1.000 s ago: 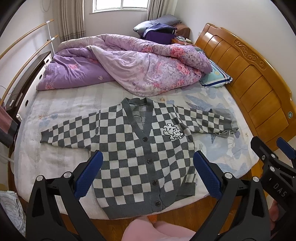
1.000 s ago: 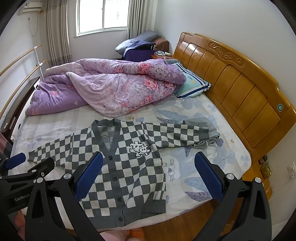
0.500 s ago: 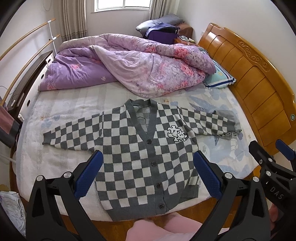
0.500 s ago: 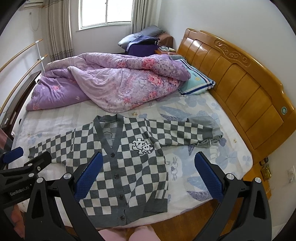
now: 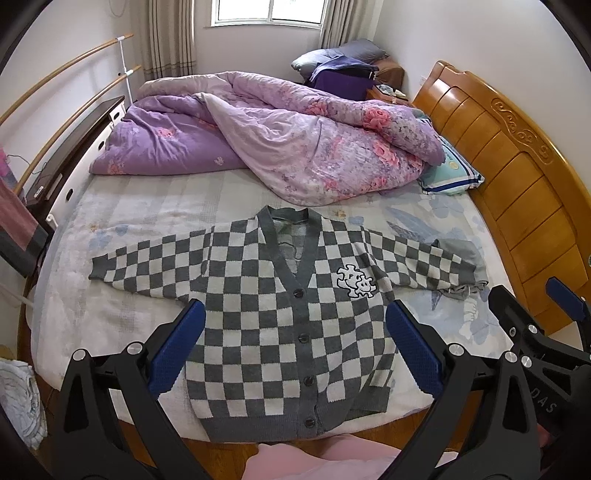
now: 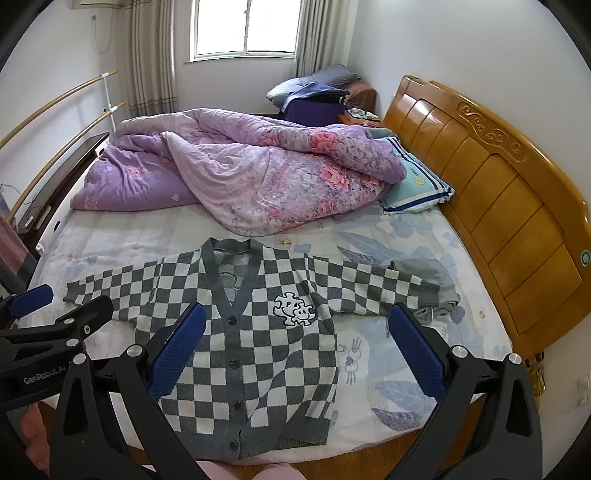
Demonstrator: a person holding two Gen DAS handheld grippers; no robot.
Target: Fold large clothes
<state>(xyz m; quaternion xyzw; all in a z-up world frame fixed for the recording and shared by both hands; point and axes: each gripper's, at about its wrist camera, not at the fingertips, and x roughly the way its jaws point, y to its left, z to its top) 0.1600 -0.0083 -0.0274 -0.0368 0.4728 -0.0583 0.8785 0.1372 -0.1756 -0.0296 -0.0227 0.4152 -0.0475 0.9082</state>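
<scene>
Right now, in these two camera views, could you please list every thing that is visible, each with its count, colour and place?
cardigan: 1, grey and white checked, spread flat on the near part of the bed, buttoned, sleeves out
grey garment: 1, grey, under the cardigan's sleeve end on the headboard side
quilt: 1, purple with pink flowers, bunched on the far part of the bed
pillow: 1, pale green with blue stripes, beside the headboard
bed sheet: 1, white with blue leaves
headboard: 1, orange wood
window: 1, far wall
left tool: 1, black with blue pads, open, above the cardigan
right tool: 1, same colours, open
</scene>
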